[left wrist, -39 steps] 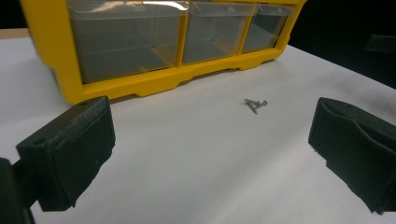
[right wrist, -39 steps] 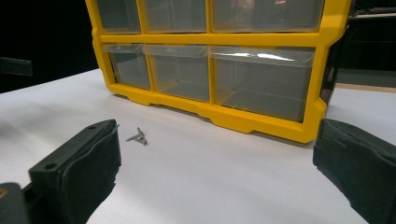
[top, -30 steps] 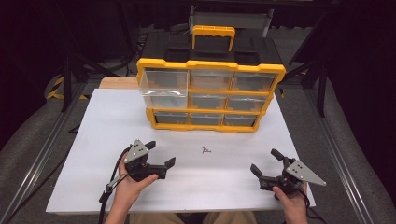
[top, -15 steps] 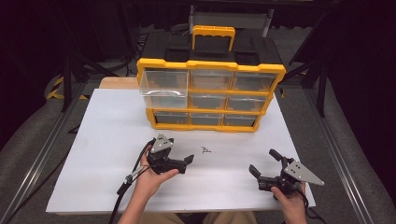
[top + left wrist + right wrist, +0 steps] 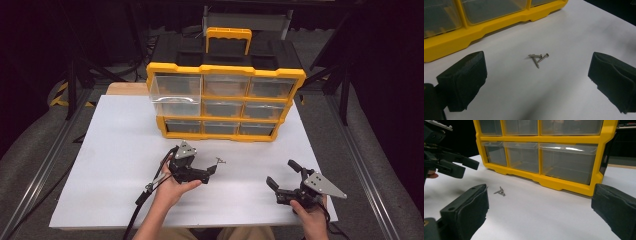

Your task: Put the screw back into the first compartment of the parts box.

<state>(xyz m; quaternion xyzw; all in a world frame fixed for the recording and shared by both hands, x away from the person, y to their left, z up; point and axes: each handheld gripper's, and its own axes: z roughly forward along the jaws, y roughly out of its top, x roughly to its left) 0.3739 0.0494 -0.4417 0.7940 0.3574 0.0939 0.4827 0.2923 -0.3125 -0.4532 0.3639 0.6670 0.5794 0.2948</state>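
Now the left tool (image 5: 209, 172) is right up on the screws (image 5: 219, 161), having slid across the desk (image 5: 100, 150) from the near left over the last second. Its jaws stand spread wide, pinching nothing, and the left gripper view looks straight down the gap at the screws (image 5: 538, 58): a small crossed pile of them lying loose on the white surface, between the jaws but a little beyond them. No contact yet.

Over on the near right, the right tool (image 5: 284, 181) has barely stirred, jaws also wide apart and empty, resting low on the desk. From its own view the screws (image 5: 500, 191) sit off to the left, with the left tool (image 5: 461, 165) hanging just above and behind them.

Behind all this stands the yellow organiser (image 5: 225, 102) at the far side, its top-left drawer (image 5: 175, 95) pulled out and apparently empty.

So the approach looks nearly done. I'd say the pick comes next: ease forward, close on the pile, then carry it to that drawer. Thin screws flat on a hard surface could slip the pads.
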